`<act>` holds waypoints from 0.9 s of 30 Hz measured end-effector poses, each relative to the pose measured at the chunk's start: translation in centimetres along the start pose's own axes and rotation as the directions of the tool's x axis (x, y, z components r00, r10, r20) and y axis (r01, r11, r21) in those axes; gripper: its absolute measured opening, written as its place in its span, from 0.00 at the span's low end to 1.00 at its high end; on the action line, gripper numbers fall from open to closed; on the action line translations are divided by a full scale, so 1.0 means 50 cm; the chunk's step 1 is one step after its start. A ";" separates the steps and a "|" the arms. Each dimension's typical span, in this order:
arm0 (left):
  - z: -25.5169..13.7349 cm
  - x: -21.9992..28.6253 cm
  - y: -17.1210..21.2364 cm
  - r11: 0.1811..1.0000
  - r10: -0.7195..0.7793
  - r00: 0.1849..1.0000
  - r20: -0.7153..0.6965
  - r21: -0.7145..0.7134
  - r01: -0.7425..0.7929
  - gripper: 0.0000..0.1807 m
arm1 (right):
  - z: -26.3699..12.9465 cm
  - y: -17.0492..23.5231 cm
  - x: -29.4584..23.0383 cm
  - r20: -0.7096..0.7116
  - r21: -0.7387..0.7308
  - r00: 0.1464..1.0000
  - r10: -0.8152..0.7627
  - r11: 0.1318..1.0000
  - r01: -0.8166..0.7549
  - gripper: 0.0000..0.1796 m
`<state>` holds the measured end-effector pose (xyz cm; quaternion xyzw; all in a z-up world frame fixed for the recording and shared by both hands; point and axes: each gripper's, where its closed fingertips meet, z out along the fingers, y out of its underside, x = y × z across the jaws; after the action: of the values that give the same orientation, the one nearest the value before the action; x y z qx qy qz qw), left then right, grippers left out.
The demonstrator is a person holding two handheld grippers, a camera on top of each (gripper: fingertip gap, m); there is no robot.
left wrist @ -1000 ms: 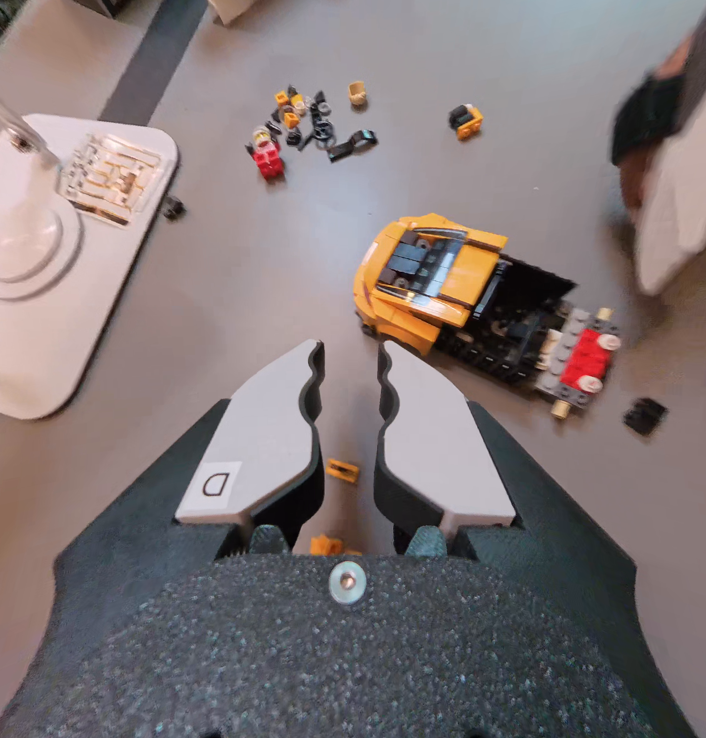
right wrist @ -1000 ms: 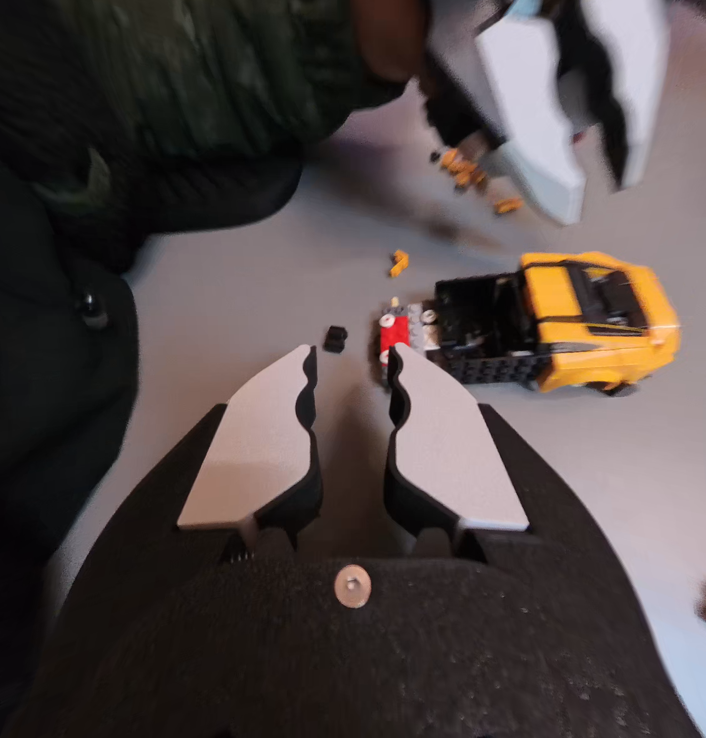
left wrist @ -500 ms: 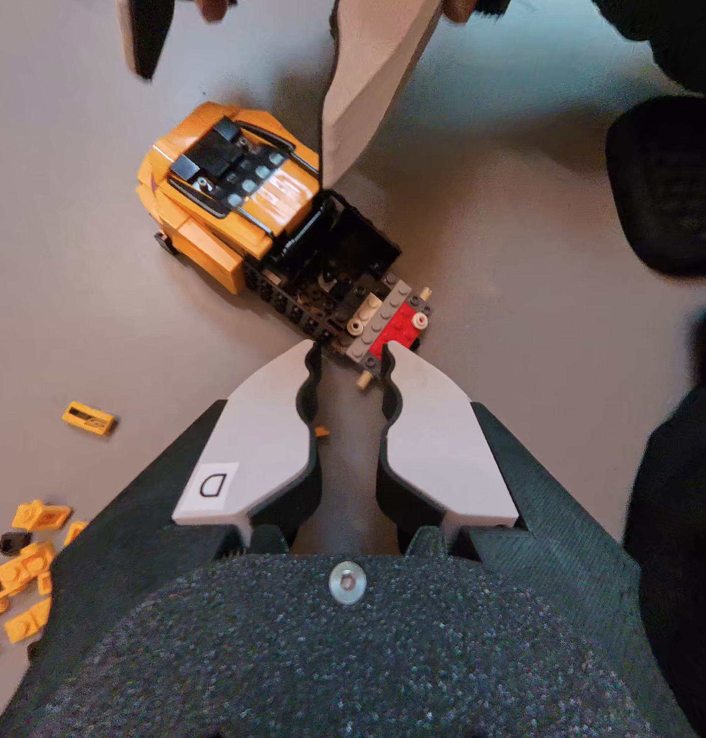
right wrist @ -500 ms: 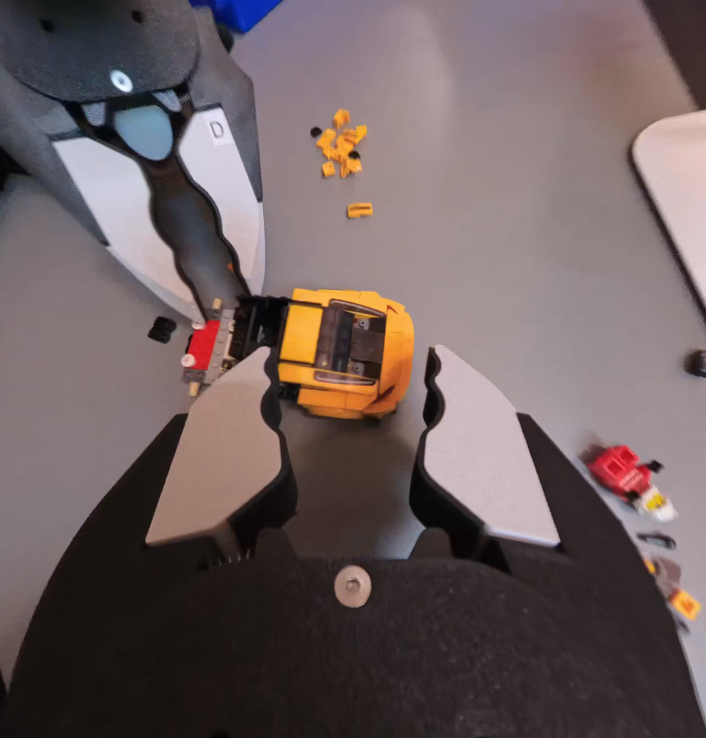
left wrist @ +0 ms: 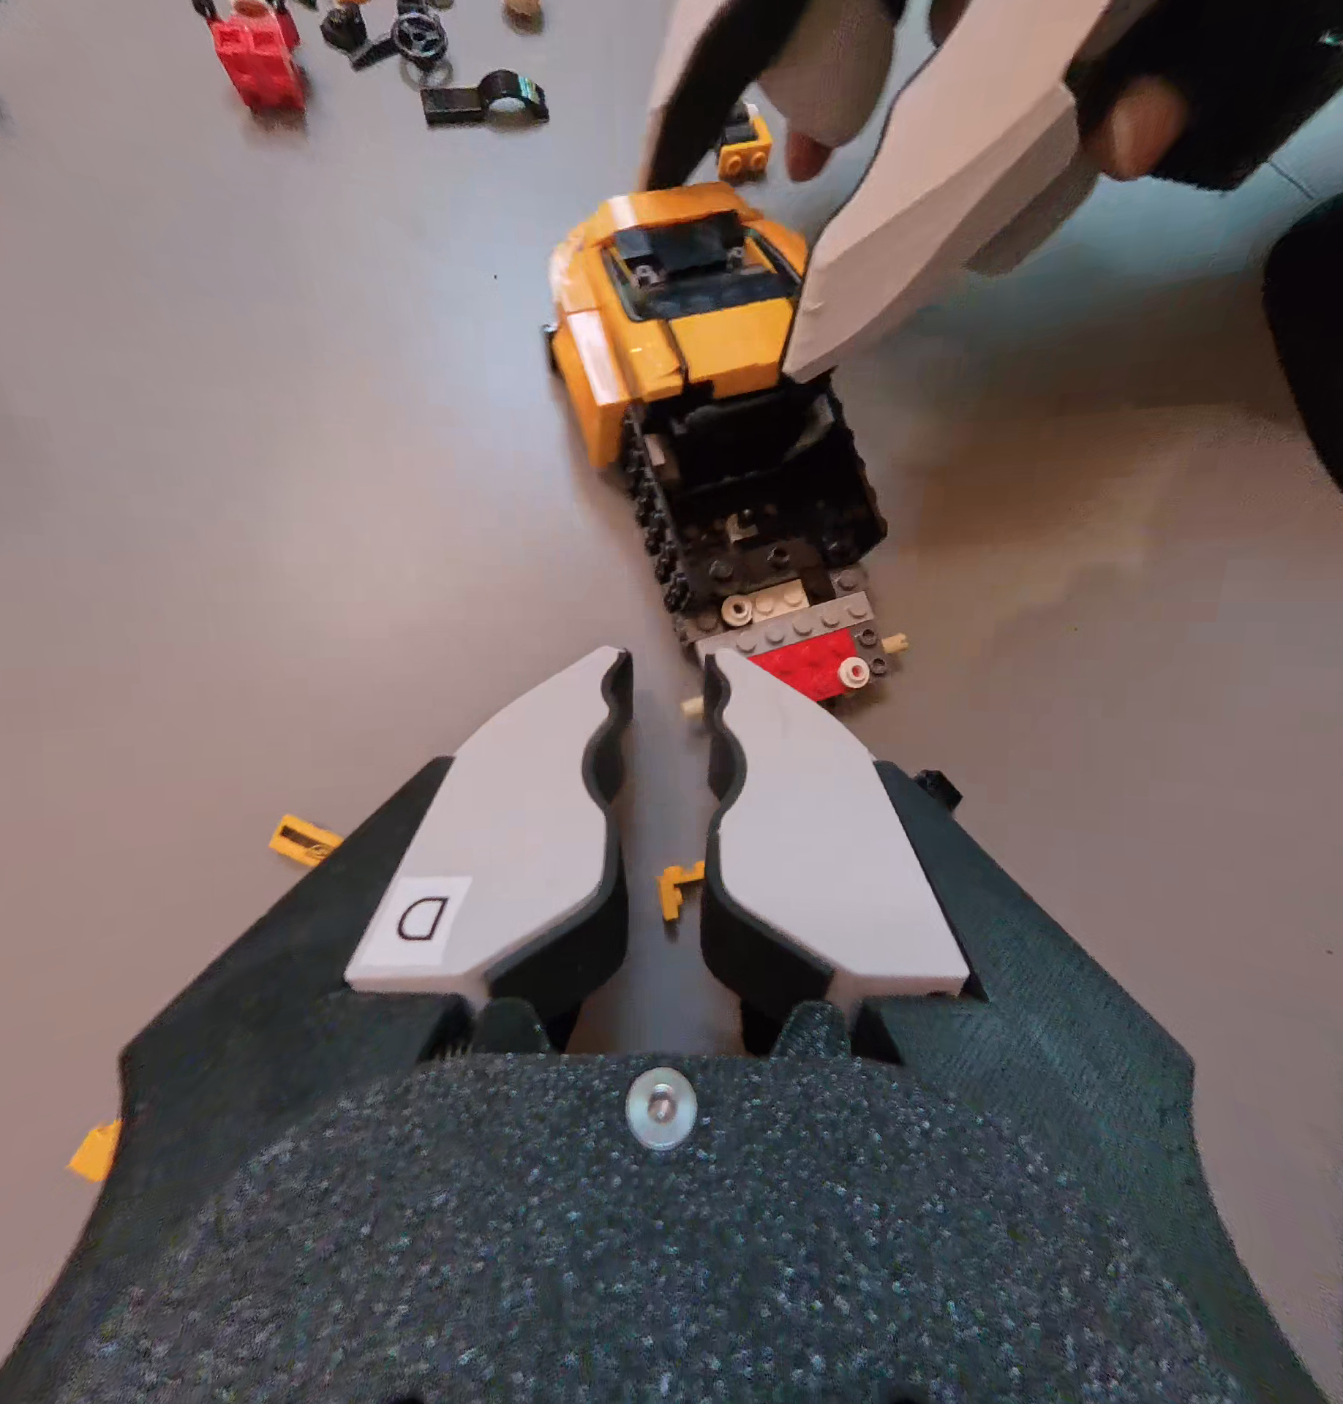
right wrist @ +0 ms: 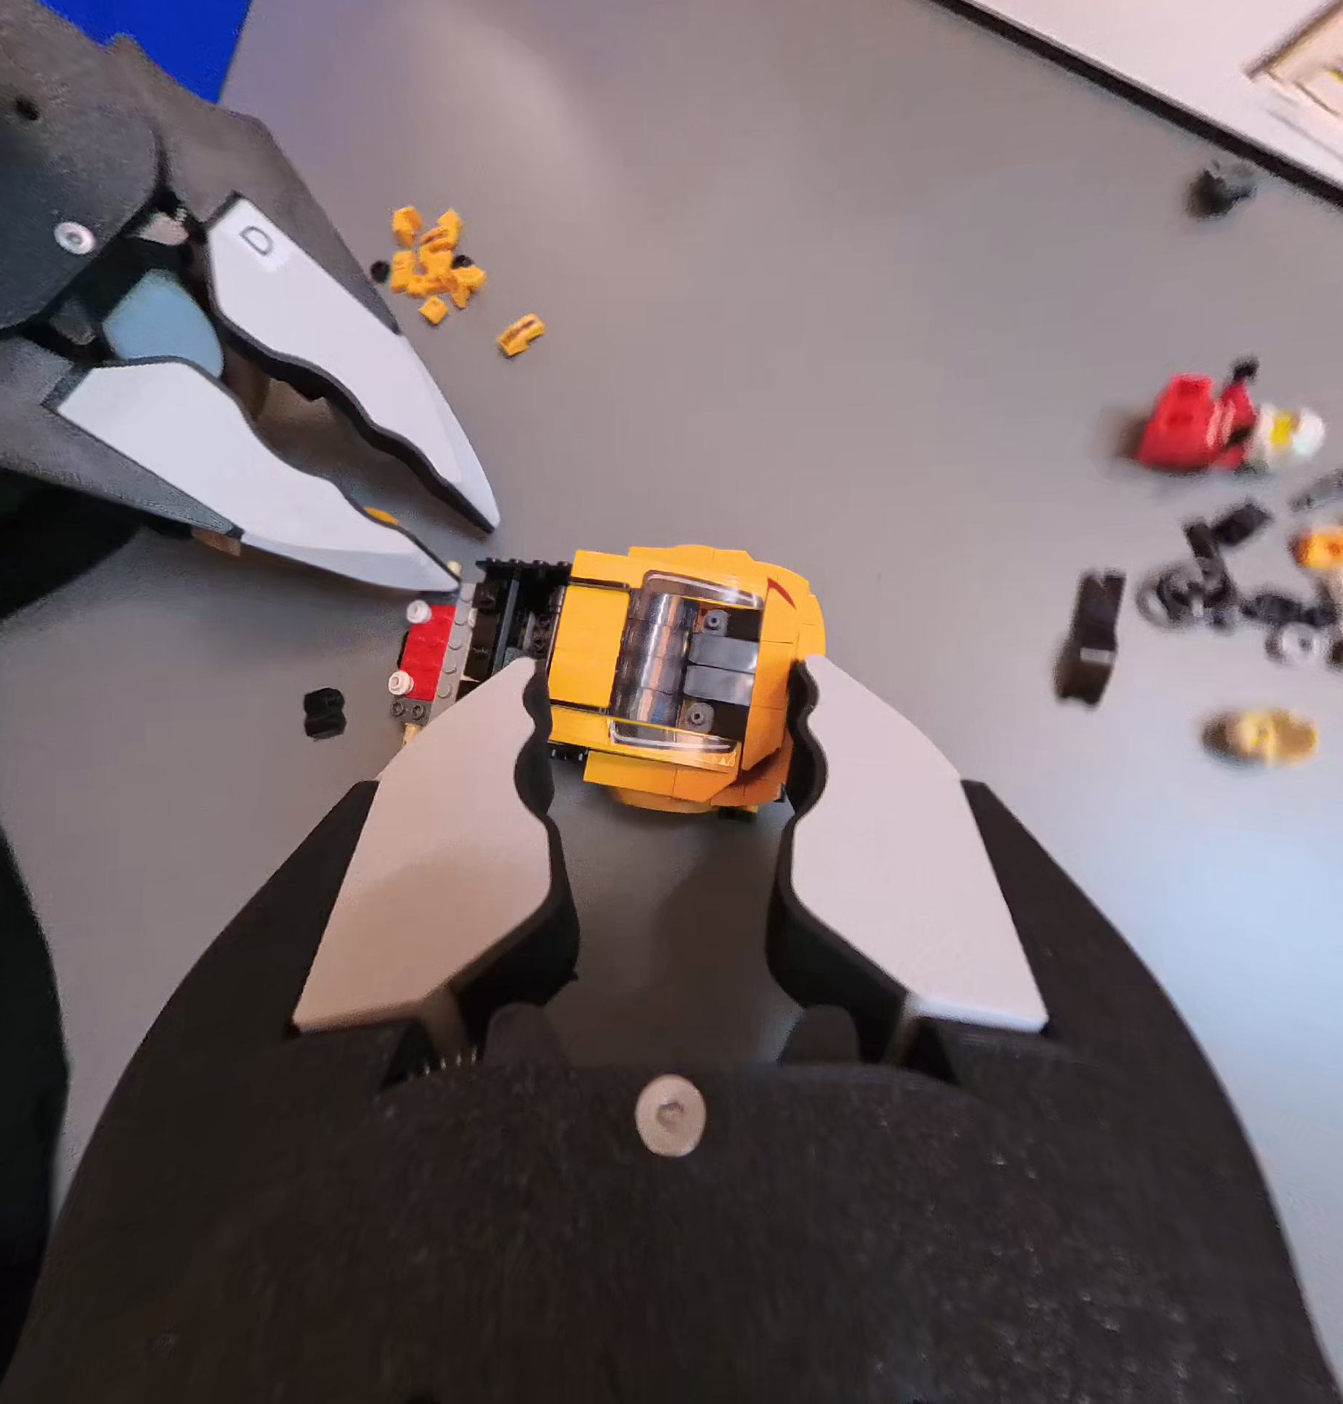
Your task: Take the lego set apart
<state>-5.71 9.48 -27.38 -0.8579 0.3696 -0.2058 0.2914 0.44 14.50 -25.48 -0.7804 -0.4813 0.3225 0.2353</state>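
Right gripper [right wrist: 665, 680] straddles yellow car [right wrist: 653, 668], unclenched; left gripper [left wrist: 668, 668] parted, empty.

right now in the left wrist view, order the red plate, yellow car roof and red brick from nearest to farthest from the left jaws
1. red plate, just right of the fingertips, at the car's bare end
2. yellow car roof, ahead
3. red brick, far upper left
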 end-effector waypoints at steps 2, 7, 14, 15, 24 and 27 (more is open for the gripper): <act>-0.006 0.018 -0.004 1.000 0.018 1.000 -0.024 0.012 -0.017 0.08 | -0.014 0.014 -0.004 -0.041 0.040 0.998 0.051 0.998 -0.049 0.33; 0.006 0.046 -0.019 0.999 0.018 0.999 -0.049 0.032 -0.016 0.09 | -0.044 -0.003 -0.014 0.014 0.169 0.999 0.052 0.984 -0.053 0.31; 0.026 0.046 -0.021 1.000 -0.001 1.000 -0.011 -0.006 0.001 0.08 | -0.015 0.005 -0.017 0.013 0.113 0.989 -0.150 0.983 0.148 0.34; 0.027 0.044 -0.022 1.000 -0.003 1.000 0.003 -0.010 0.003 0.06 | -0.011 0.005 -0.018 0.006 0.114 0.986 -0.166 0.980 0.164 0.35; 0.036 0.061 -0.029 0.999 0.023 0.999 0.044 -0.034 -0.022 0.06 | -0.005 0.012 -0.012 -0.082 0.096 0.973 -0.214 0.970 0.222 0.31; 0.035 0.066 -0.029 1.000 -0.012 0.999 0.034 -0.022 0.013 0.08 | -0.005 0.012 -0.012 -0.100 0.097 0.972 -0.215 0.970 0.224 0.31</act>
<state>-1.86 8.41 -27.29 -0.8668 0.3616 -0.1888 0.2868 0.79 13.70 -25.56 -0.7221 -0.5357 0.2851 0.3322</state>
